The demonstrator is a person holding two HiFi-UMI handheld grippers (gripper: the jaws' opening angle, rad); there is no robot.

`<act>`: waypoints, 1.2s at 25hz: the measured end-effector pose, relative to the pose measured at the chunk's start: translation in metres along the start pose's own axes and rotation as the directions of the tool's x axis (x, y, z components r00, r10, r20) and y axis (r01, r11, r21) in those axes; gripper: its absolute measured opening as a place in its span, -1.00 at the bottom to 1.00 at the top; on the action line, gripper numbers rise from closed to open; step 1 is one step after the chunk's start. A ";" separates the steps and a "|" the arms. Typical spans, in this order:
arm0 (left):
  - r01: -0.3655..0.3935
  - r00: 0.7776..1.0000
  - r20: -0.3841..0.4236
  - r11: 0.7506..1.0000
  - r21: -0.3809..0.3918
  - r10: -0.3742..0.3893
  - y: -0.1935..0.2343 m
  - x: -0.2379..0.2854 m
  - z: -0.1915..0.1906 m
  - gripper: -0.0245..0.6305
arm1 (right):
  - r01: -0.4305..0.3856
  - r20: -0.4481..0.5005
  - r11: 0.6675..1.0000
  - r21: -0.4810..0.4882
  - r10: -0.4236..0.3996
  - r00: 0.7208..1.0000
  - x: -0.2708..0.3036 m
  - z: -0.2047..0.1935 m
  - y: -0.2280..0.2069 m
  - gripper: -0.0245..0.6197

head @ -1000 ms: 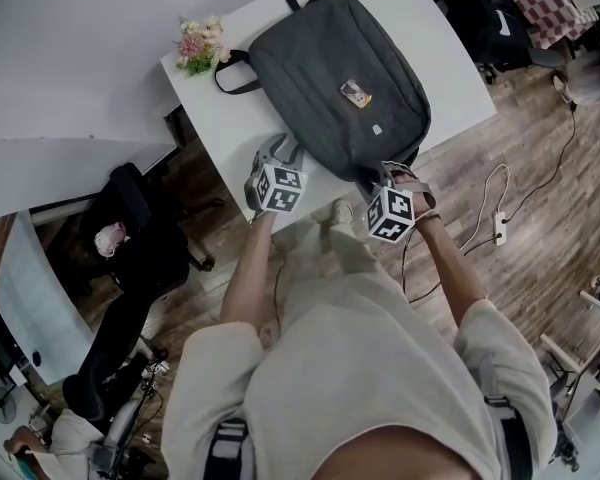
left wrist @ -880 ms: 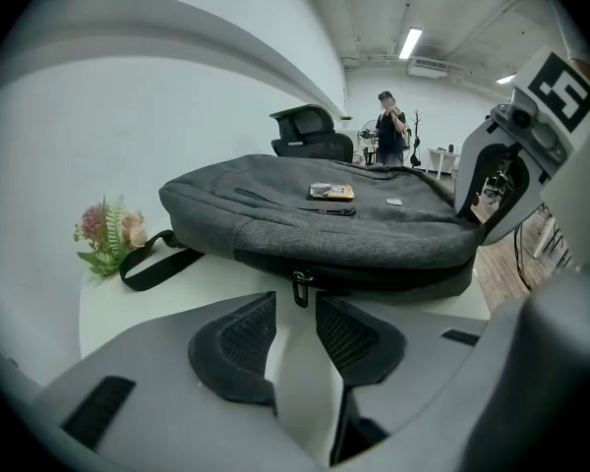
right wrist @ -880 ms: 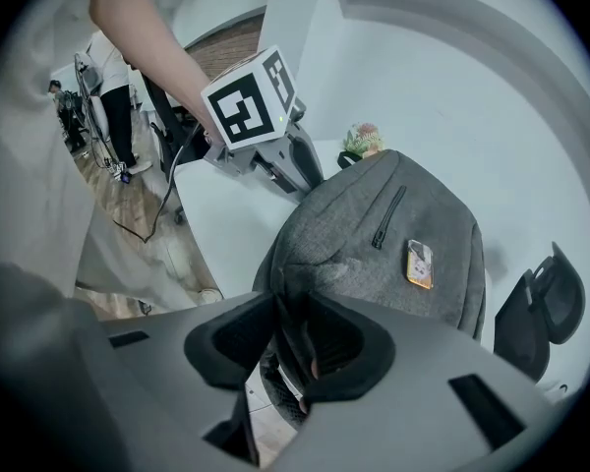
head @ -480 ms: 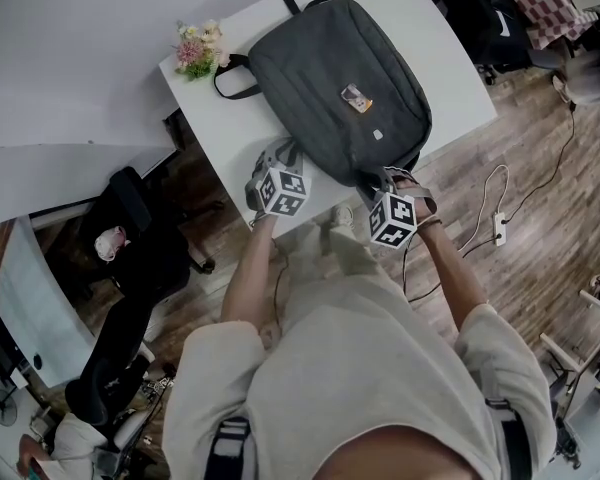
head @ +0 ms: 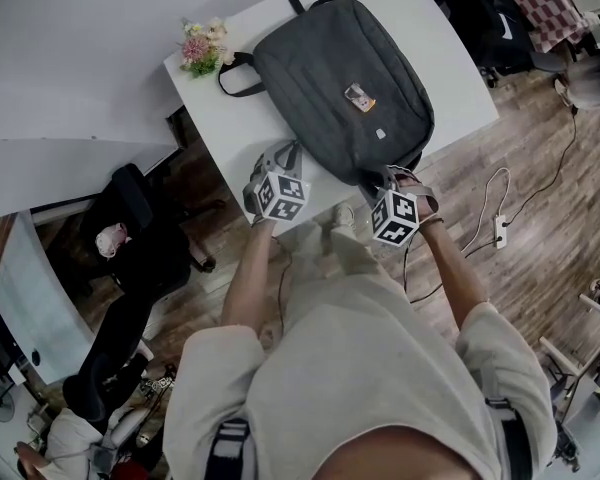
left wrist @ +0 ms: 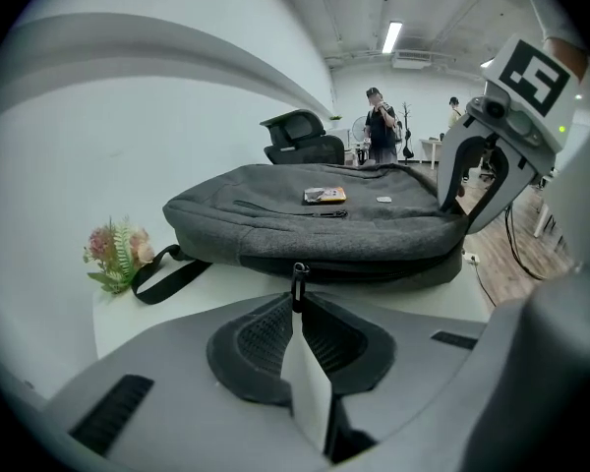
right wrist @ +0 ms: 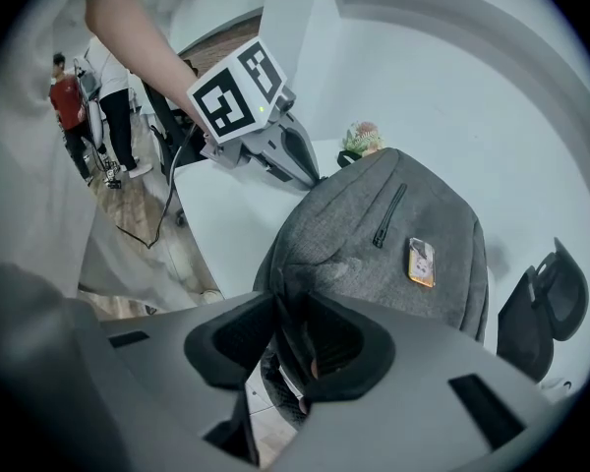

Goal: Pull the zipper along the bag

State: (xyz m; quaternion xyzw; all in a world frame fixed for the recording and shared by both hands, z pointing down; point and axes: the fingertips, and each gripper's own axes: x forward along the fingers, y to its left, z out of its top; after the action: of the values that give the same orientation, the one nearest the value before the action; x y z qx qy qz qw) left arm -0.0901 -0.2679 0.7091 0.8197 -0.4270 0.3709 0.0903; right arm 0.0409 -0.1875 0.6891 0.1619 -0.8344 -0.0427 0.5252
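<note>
On the white table [head: 235,108]: grey bag [head: 330,78] lying flat, front face up, near end at the table edge closest to the person.
Zipper pull [left wrist: 298,275]: on the bag's side seam, on the person's left, sticking out from the slider toward the near edge.
Left gripper [left wrist: 297,301]: jaws have just been closing. They are now almost together, pinching the zipper pull between the pad tips.
Right gripper [right wrist: 293,308]: jaws part-way apart, clamped on a bunched fold of bag fabric at the near right corner, by the table edge.
Gripper layout: both at the bag's near end, one on the left side seam and one on the right corner, apart from each other.
Bag front: small orange-and-white tag [head: 358,96] near the middle, with a short pocket zip [right wrist: 388,214] next to it.
Carry strap [head: 235,73]: black loop off the bag's far left end, lying flat on the table.
Flowers [head: 202,46]: small pink-and-green bunch at the far left table corner, just beside the strap, clear of the bag body.
Surroundings: wood floor [head: 540,218] to the right, black office chair [head: 140,238] to the left of the table.
</note>
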 end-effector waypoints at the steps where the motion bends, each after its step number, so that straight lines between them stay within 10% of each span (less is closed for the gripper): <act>1: -0.003 1.000 0.000 1.000 0.006 0.003 0.000 -0.002 0.000 -0.76 | 0.000 0.000 1.000 0.000 0.000 1.000 0.000 0.000 0.000 -0.56; 15: -0.019 1.000 -0.023 0.995 0.102 0.021 -0.003 0.013 0.005 -0.73 | -0.002 -0.006 1.000 0.004 0.002 1.000 0.000 0.000 -0.001 -0.56; 30: -0.012 1.000 -0.008 1.000 0.023 0.013 0.002 0.007 0.004 -0.77 | 0.000 -0.002 1.000 0.005 0.000 1.000 0.000 0.000 0.000 -0.56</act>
State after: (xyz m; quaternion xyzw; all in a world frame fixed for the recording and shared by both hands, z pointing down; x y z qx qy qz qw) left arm -0.0870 -0.2757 0.7106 0.8164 -0.4275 0.3798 0.0805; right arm 0.0407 -0.1873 0.6886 0.1632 -0.8338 -0.0407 0.5258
